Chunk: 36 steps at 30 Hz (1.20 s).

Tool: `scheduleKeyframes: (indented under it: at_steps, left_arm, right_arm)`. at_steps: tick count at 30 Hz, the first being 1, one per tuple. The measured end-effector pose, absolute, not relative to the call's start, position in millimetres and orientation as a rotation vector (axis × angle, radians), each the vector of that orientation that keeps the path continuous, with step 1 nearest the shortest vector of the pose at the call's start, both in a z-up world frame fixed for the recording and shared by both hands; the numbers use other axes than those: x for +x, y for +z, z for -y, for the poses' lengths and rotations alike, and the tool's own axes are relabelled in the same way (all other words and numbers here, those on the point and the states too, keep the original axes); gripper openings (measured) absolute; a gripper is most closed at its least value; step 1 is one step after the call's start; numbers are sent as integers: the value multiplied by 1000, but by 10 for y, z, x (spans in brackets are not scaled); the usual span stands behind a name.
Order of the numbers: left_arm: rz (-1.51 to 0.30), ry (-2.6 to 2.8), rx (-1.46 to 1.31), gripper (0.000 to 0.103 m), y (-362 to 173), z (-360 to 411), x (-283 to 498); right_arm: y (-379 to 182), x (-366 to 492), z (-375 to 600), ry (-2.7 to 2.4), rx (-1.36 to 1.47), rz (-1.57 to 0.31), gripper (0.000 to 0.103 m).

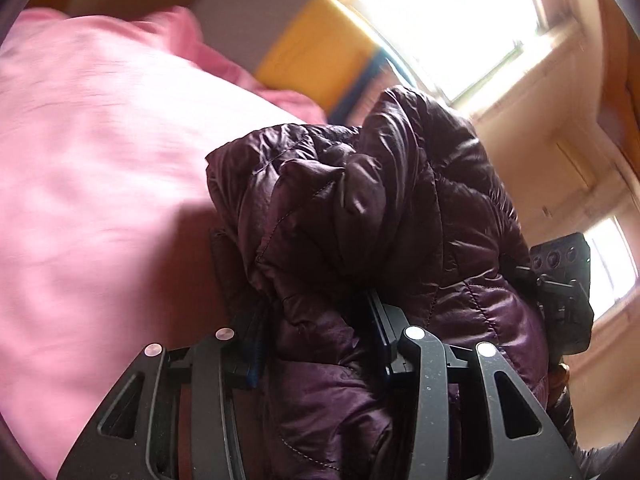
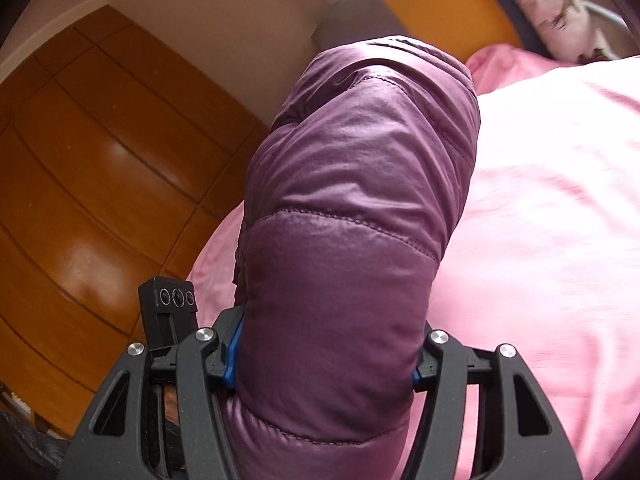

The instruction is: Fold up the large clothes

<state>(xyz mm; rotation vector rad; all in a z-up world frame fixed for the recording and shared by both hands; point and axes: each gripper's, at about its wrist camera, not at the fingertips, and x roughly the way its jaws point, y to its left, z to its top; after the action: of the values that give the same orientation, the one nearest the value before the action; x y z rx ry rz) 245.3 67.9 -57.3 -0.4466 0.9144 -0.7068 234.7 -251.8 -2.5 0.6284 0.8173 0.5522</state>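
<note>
A purple quilted puffer jacket [image 1: 360,208] is lifted above a bed with a pink sheet [image 1: 100,152]. My left gripper [image 1: 316,344] is shut on a bunched fold of the jacket, which rises in front of the camera. My right gripper [image 2: 324,356] is shut on another thick padded part of the jacket [image 2: 352,200], which fills the gap between its fingers and stands up over the pink sheet [image 2: 552,200]. The right gripper's black body [image 1: 564,292] shows at the right edge of the left wrist view. The left gripper's body [image 2: 170,312] shows at the left of the right wrist view.
A wooden floor [image 2: 80,168] lies left of the bed. A yellow headboard panel [image 2: 440,8] and a patterned pillow [image 2: 556,4] are at the far end. Bright windows [image 1: 452,20] and a pale wall are behind the jacket.
</note>
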Motion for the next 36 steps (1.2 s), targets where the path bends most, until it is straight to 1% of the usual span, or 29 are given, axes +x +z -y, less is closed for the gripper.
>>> scheduleKeyframes:
  at_steps: [4,9,12,13,14,17,18,19,20,23,26,29,31,33,36]
  left_arm:
    - [-950,-801,-335,41,-487,123,2602]
    - [-1008,-872,-158,41,-490,1186,2710]
    - [-1027,-871,-38,41,-569,1611,2721]
    - [-1032,-863,-8,41,-613,1700,2736]
    - [-1035,-852,11,41,-630,1740,2753]
    - [-1024,-822,65,41,-609,1838,2750]
    - [-1004,-803,101,44,-558,1839,2729]
    - [-986,-776,131,47,-516,1853,2683]
    - [-979,-763,144,48,-476,1861,2671]
    - [-918,-708,192,49,-259,1834,2675]
    - [-850,-695,184,49,-32,1714,2641]
    - [-793,-718,150,49,212,1719,2652]
    - [-789,-755,150,49,260,1824,2653]
    - [-816,-801,143,49,242,2003,2690]
    - [-883,-802,142,49,63,2226,2774]
  right_arm:
    - [-38,2057,3182,417,655,-773,57]
    - [-331,1720,3909,224,705,-779,57]
    - [-603,1536,4239,166,752,-815,58]
    - [-620,1417,4503,161,768,-824,60]
    - [-680,1393,4545,151,776,-828,62]
    - [-628,1297,4527,108,760,-822,72]
    - [-592,1290,4511,88,743,-825,79]
    - [-580,1354,4511,63,721,-831,81]
    - [-501,1449,4433,45,700,-839,82]
    - [-386,1351,4380,-36,625,-850,84]
    - [-174,1223,4157,-138,485,-798,91]
    - [4,1123,4015,-152,462,-756,91]
    - [81,1134,3826,-123,454,-750,91]
    - [133,1129,3612,-98,433,-763,91]
    - [175,1245,3204,-105,327,-778,92]
